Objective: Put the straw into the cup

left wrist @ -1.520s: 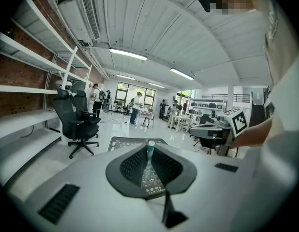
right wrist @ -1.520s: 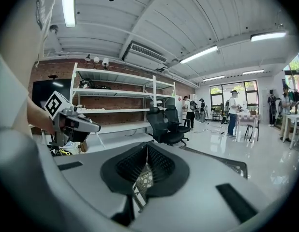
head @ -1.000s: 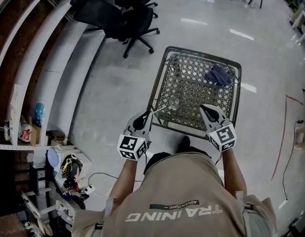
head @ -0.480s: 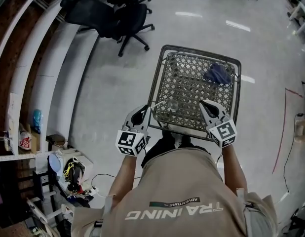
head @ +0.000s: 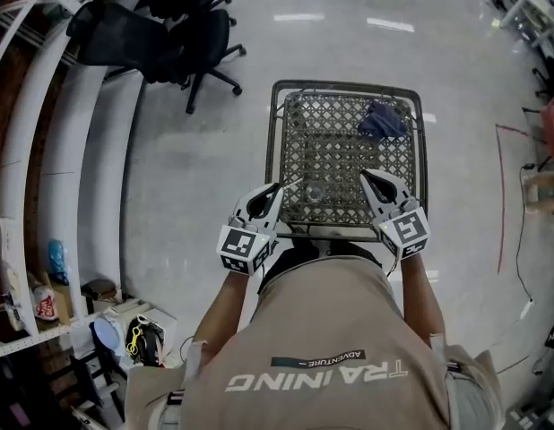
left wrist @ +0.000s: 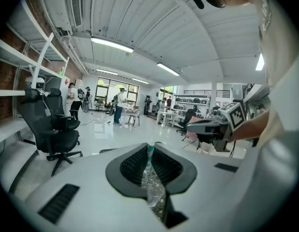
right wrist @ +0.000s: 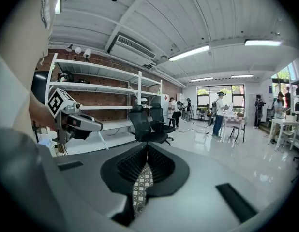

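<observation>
Where the left gripper [head: 277, 189] pinches shut, the straw [left wrist: 150, 152] is clamped between its jaws, its long axis along them and its teal-banded tip pointing ahead past their ends. Just beyond that tip, slightly to the right, the clear cup [head: 315, 190] sits on the mesh floor of the cart [head: 346, 86]. Right of the cup, the right gripper [head: 366, 176] has its jaws together on nothing. Farther ahead lies a blue cloth [head: 382, 121]; office chairs [head: 160, 34] stand off to the left. Behind the grippers, the person's shirt [head: 317, 330] reads "TRAINING ADVENTURE".
</observation>
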Available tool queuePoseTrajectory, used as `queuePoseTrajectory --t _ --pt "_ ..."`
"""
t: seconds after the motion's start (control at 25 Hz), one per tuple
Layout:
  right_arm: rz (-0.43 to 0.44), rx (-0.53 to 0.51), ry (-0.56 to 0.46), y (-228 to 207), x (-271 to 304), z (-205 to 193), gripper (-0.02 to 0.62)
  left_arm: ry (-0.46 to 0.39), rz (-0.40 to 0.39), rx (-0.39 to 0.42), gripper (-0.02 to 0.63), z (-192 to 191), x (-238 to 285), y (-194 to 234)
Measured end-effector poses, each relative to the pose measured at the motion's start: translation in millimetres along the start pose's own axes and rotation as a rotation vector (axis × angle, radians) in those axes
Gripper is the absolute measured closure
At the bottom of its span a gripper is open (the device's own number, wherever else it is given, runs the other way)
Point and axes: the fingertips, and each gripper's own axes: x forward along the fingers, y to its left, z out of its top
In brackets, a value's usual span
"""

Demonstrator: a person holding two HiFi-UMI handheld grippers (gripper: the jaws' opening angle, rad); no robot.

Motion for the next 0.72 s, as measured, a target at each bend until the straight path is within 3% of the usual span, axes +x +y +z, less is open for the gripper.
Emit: queuePoseTrajectory --t 0.24,0.4,0.72 --pt "-0.082 0.027 0.02 2.4 -5.8 -2.8 0.578 0.071 -0.133 0.034 0.571 -19.1 25.5 -8.4" --pt "-0.109 0.039 0.02 -4.6 -15.6 -4.5 0.578 0.115 -0.161 0.022 0.569 -31.3 39.5 -18.8" --pt "-0.16 0.058 0.017 -22.5 -27.3 -14.3 0.578 0.232 -0.201 0.071 0.571 -70.7 63.5 -27.7"
